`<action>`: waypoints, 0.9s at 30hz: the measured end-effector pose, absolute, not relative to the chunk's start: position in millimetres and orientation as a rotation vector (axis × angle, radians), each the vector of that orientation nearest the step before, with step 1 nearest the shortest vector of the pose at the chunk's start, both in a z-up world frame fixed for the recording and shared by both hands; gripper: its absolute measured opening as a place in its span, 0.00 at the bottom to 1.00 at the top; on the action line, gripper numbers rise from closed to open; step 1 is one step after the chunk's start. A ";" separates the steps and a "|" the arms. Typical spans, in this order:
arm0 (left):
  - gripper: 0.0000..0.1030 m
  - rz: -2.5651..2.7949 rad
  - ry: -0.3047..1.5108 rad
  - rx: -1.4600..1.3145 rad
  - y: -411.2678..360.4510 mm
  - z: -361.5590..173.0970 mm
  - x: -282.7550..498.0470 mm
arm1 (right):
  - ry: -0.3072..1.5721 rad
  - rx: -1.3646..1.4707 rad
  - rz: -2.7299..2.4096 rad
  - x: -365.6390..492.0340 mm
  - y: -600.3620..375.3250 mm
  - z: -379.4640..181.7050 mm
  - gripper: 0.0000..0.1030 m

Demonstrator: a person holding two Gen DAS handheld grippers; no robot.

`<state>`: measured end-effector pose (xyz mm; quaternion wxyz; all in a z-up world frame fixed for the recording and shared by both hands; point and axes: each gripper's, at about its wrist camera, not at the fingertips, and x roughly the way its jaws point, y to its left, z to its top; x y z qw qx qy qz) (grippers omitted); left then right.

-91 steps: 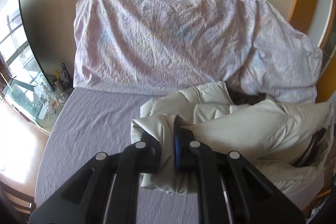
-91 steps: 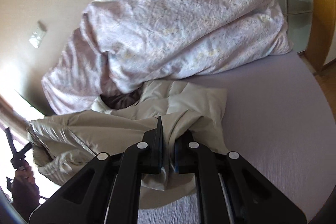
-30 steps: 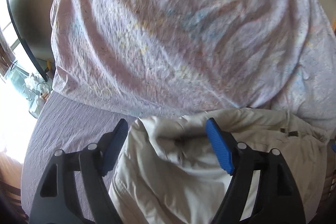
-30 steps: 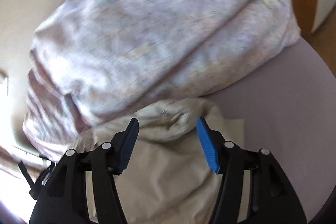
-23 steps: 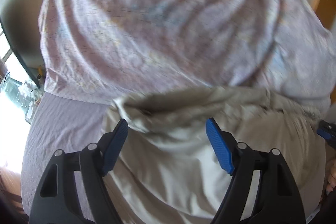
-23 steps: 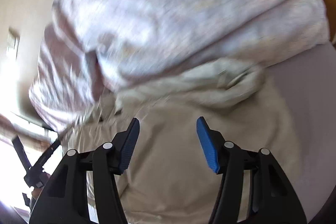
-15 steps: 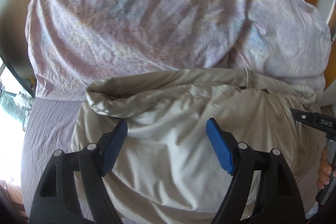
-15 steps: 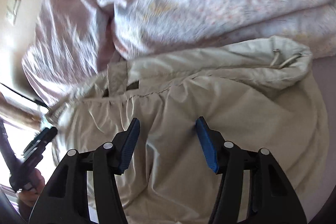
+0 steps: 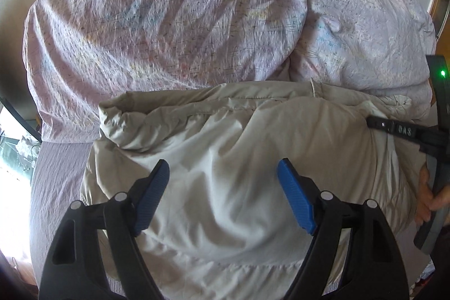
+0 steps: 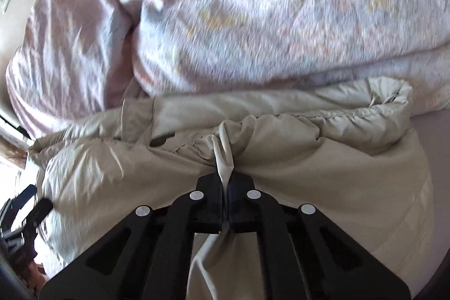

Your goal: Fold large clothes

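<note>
One beige padded jacket (image 9: 225, 148) lies spread on the lavender bed sheet (image 9: 56, 173), its far rolled edge pushed up against the one large floral-print duvet (image 9: 174, 18) that is heaped along the far side of the bed. In the right wrist view the same jacket (image 10: 309, 173) fills the near half of the picture, with the sheet (image 10: 433, 125) showing at the far right and the duvet (image 10: 253, 4) bulging above it.

Two grippers are in play. The left gripper (image 9: 223, 187) hangs over the middle of the jacket with its jaws spread wide; its two blue pads (image 9: 152, 196) stand apart on either side of bare fabric and pinch nothing. The right gripper (image 10: 225, 187) has just been closing, and its jaws are now clamped together on a raised fold of the jacket, a thin pleat of beige cloth standing up between the black fingers (image 10: 209, 187).

At the right edge of the left wrist view the right gripper's (image 9: 405, 131) black body reaches onto the jacket's right side, one green light glowing on it, and the person's hand (image 9: 427, 196) wraps its handle. At the far left edge of the right wrist view part of the left gripper is visible, too blurred to read.
</note>
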<state>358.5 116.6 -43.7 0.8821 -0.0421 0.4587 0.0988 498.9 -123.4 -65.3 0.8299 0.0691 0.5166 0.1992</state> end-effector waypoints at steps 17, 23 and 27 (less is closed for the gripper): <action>0.85 0.344 1.023 -0.150 153.0 -105.4 376.0 | 1.105 0.115 0.428 519.8 -105.9 -87.7 0.26; 0.87 0.393 1.021 -0.129 158.5 -119.1 387.4 | 0.959 0.134 0.427 495.4 -141.6 -64.6 0.56; 0.89 0.392 1.020 -0.135 163.2 -121.6 391.0 | 0.936 0.172 0.372 484.1 -176.1 -67.1 0.56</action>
